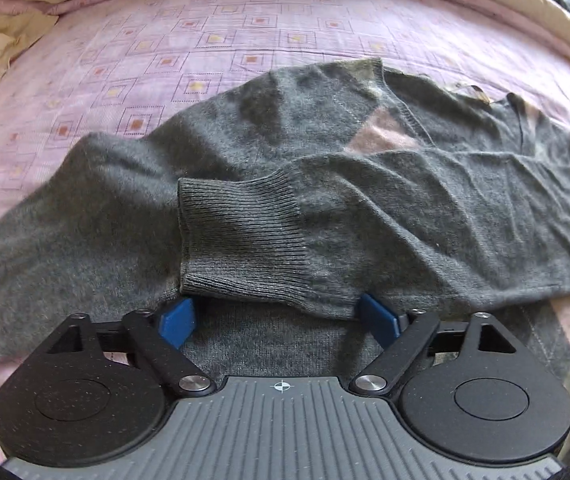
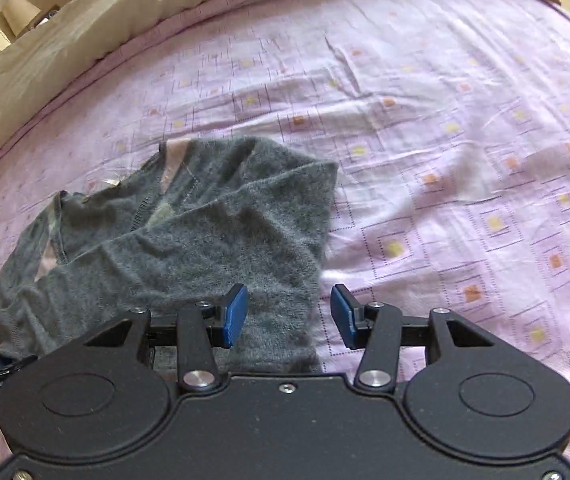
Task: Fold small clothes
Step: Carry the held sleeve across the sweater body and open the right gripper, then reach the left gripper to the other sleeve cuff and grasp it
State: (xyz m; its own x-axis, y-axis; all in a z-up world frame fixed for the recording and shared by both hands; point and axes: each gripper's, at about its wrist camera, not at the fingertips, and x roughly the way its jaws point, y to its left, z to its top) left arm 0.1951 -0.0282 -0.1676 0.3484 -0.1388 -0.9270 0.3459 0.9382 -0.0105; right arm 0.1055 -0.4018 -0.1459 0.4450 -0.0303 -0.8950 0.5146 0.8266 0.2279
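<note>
With 1 sleeve (image 1: 245, 236) laid across the grey sweater (image 1: 85, 220), my left gripper (image 1: 277, 316) and right gripper (image 2: 289, 316) gape wide, folding barely begun.

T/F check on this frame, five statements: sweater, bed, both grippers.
1. The grey knit sweater lies on a pink patterned bedsheet. True.
2. The left gripper is shut tight on the ribbed cuff. False: its jaws stand wide apart, the cuff's edge lying across the gap.
3. The right gripper is open, straddling the sweater's right edge. True.
4. The sweater is plain grey all over. False: it has pink diamond patches.
5. A sleeve is folded across the sweater's body. True.
</note>
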